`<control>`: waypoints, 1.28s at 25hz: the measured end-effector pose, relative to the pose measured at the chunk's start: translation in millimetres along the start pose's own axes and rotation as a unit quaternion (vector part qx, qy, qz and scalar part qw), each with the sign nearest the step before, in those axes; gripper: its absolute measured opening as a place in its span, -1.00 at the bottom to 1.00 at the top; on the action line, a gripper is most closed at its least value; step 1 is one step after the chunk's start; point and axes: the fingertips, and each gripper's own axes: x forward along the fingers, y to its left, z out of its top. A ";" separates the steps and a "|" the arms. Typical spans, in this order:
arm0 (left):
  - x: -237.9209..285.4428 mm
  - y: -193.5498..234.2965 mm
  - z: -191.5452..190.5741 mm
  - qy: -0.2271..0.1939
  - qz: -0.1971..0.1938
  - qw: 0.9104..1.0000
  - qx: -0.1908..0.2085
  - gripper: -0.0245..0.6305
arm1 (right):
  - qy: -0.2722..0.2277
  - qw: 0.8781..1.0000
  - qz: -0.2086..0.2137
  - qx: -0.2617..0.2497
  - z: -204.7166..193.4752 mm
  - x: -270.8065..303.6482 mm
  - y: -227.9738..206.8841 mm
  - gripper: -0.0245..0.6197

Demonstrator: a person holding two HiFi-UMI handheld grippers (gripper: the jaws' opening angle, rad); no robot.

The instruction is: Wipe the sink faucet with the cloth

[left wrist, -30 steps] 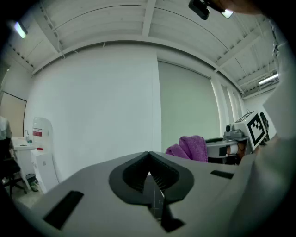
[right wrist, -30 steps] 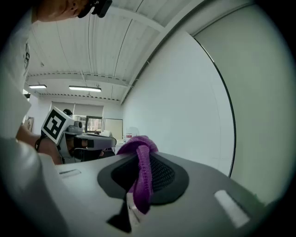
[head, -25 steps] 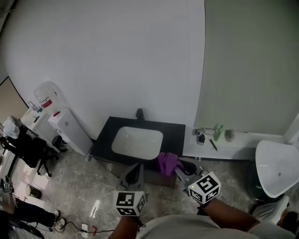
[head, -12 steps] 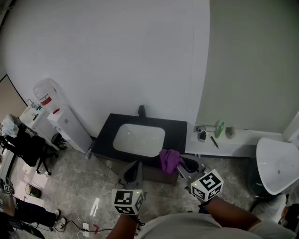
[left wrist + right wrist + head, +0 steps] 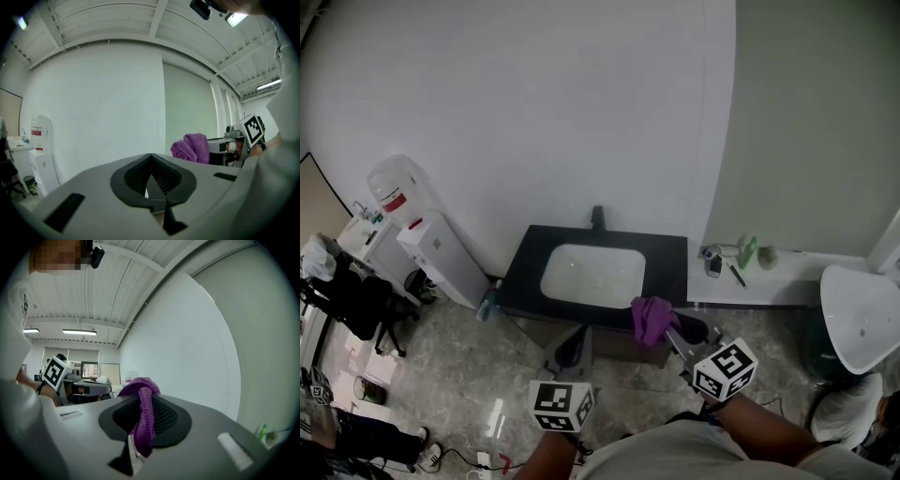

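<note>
Right gripper (image 5: 142, 397) tight around purple cloth (image 5: 144, 425)

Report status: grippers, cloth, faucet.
Left gripper shut, empty. Right gripper shut on purple cloth, over the counter front edge. Faucet behind the sink, not yet touched. Nothing seen between.

We seem to be in an open office or lab: a sink (image 5: 592, 274) beside a water dispenser (image 5: 431, 246), an office chair (image 5: 354, 302) and monitors (image 5: 89, 369).
</note>
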 end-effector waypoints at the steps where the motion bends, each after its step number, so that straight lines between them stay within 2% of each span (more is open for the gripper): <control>1: -1.5 4.9 -1.7 0.001 0.000 1.000 -0.004 -0.91 | 0.003 1.000 -0.003 0.002 -2.1 2.0 1.7 -0.76; 5: 8.4 19.1 -9.6 0.006 -0.003 1.000 -0.016 -0.91 | 0.013 1.000 -0.011 0.006 -9.8 15.7 -7.0 -0.75; 10: 54.8 49.6 -15.2 0.014 0.003 1.000 -0.018 -0.91 | 0.020 1.000 -0.010 0.017 -22.0 62.6 -43.6 -0.76; 16: 142.1 95.4 -26.7 0.028 0.002 1.000 -0.010 -0.91 | 0.030 0.999 0.012 0.032 -42.6 150.3 -115.8 -0.75; 21: 228.9 141.2 -25.2 0.036 0.027 0.999 0.007 -0.91 | 0.046 0.998 0.021 0.035 -46.4 232.4 -194.8 -0.75; 25: 285.4 171.0 -34.2 0.051 0.031 0.998 -0.016 -0.91 | 0.068 0.997 0.022 0.035 -57.6 296.0 -249.2 -0.75; 32: 332.3 211.3 -66.2 0.086 0.014 0.996 -0.035 -0.91 | 0.106 0.993 0.011 0.047 -86.1 377.8 -277.8 -0.75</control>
